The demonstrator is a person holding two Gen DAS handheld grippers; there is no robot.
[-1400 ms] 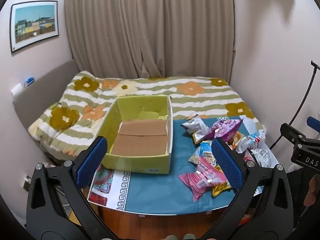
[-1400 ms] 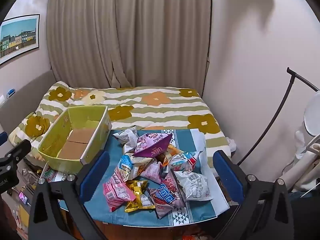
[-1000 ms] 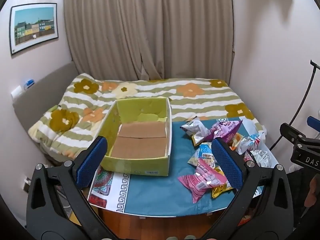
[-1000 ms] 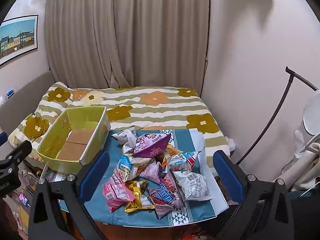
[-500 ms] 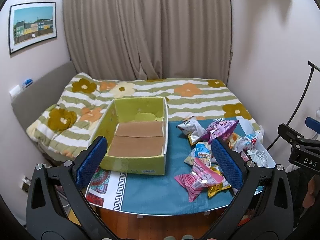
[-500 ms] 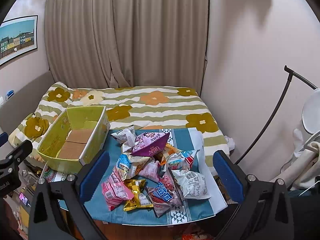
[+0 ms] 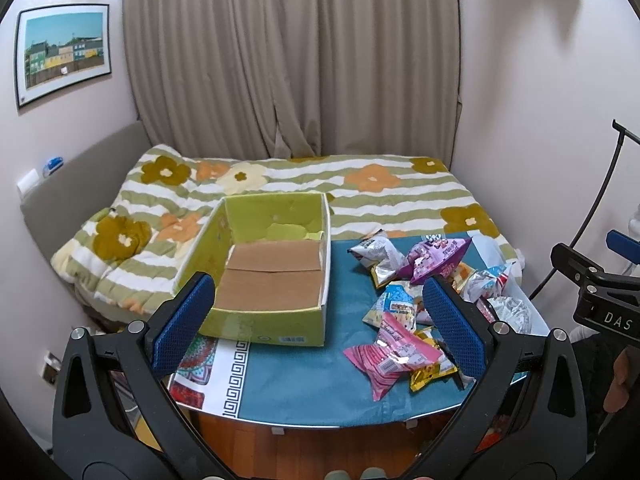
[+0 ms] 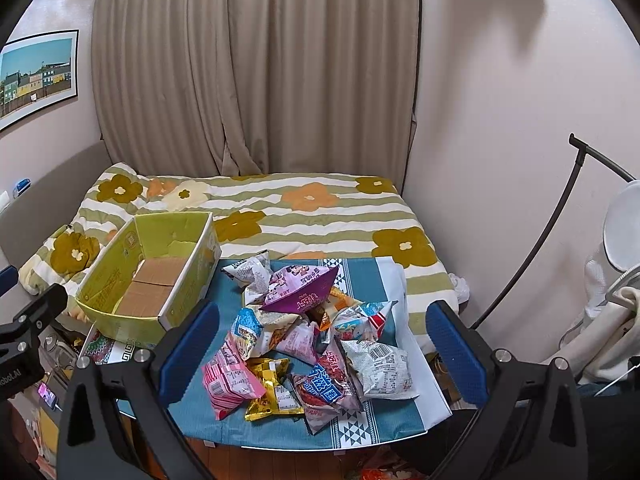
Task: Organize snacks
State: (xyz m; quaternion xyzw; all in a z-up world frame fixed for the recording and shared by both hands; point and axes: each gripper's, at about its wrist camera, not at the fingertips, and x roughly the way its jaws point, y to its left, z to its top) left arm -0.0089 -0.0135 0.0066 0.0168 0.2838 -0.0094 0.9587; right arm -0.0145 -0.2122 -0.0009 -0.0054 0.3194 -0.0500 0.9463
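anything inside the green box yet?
No snacks. The green box shows only its brown cardboard bottom flaps and bare inner walls. The strip of floor behind its near wall is hidden in both views. The snack pile sits beside it on the table.

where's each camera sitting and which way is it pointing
Left wrist: on the left gripper, held above the table's near edge, facing the empty yellow-green cardboard box; its open blue-padded fingers and the right gripper's body at right show.
Right wrist: on the right gripper, facing the heap of foil snack packets; its open fingers and the left gripper's body at left show.
Both share the box, packets, teal tablecloth and flowered striped bedspread.
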